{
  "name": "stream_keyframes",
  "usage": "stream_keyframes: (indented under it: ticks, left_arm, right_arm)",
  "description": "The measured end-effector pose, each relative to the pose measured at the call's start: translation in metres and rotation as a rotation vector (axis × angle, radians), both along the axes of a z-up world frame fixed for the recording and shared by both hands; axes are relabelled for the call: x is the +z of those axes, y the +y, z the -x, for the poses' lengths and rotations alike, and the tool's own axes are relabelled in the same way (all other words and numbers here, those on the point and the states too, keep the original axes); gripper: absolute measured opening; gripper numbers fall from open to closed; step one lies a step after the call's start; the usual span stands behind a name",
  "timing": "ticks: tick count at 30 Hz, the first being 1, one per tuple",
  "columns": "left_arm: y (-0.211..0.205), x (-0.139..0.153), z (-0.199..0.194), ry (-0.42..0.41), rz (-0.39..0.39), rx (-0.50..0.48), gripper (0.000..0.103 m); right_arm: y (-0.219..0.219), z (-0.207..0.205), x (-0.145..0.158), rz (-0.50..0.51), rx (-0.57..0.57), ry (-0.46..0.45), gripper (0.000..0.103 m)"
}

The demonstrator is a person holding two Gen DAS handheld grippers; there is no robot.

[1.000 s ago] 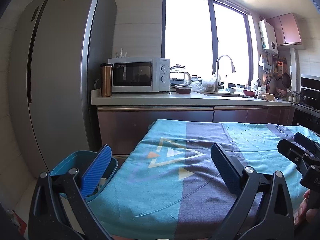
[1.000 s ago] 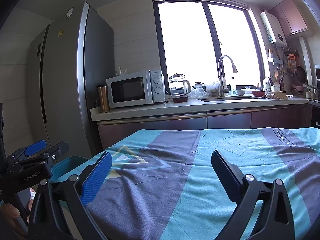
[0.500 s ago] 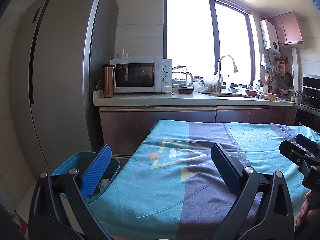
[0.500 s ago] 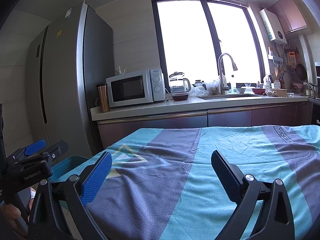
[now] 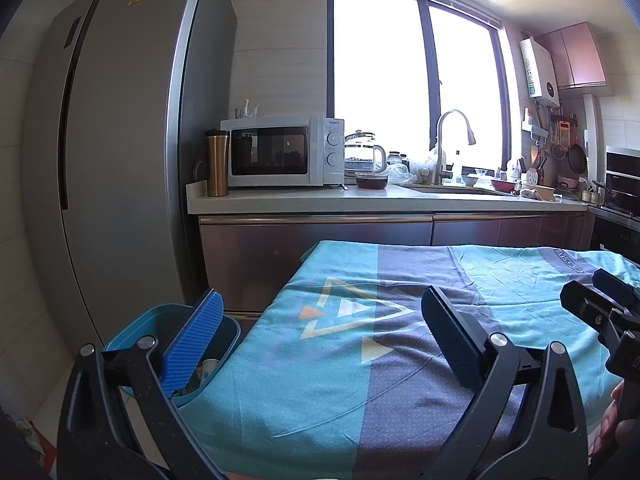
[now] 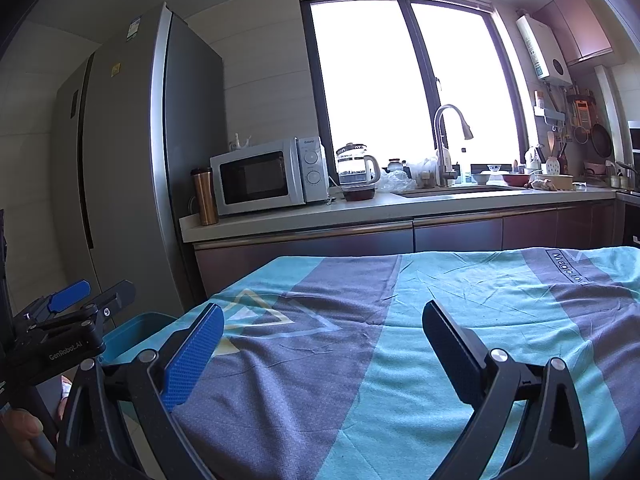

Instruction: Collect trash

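Left wrist view shows us holding the left gripper with its jaws spread wide and nothing between them, hovering above the near edge of a table draped in a teal and grey cloth. To the left of that table, down on the floor, sits a teal bin, partly hidden behind our blue left finger pad. Inside the bin we can make out a few pieces of trash, including something pale and something greenish, but they are too small and too covered for us to tell their long axis or which way they point. At the right edge of this view the right gripper reaches in over the cloth. From the right wrist view, the right gripper is likewise wide apart and holds nothing, poised over the cloth, whose stripes run away from us toward the counter. The left gripper shows at the far left, above the rim of the bin, which stands just beside the table's left edge. Beyond the table we see a counter carrying a white microwave, a copper tumbler and a glass kettle, with a tall grey refrigerator standing at its left end.
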State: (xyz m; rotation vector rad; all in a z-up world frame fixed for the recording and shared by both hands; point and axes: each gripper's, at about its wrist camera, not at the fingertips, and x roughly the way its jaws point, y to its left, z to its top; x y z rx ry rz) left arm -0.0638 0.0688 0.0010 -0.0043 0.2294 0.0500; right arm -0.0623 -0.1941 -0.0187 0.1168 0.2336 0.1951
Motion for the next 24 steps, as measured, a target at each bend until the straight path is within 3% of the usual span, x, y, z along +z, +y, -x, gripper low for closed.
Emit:
stream_keyframes:
  ticks: [24]
  left_arm:
    - [-0.0003,-0.0003,-0.0007,-0.001,0.0,0.002,0.098]
  right_arm:
    - [-0.0045,-0.0014,0.0006,-0.007,-0.003,-0.004,0.096]
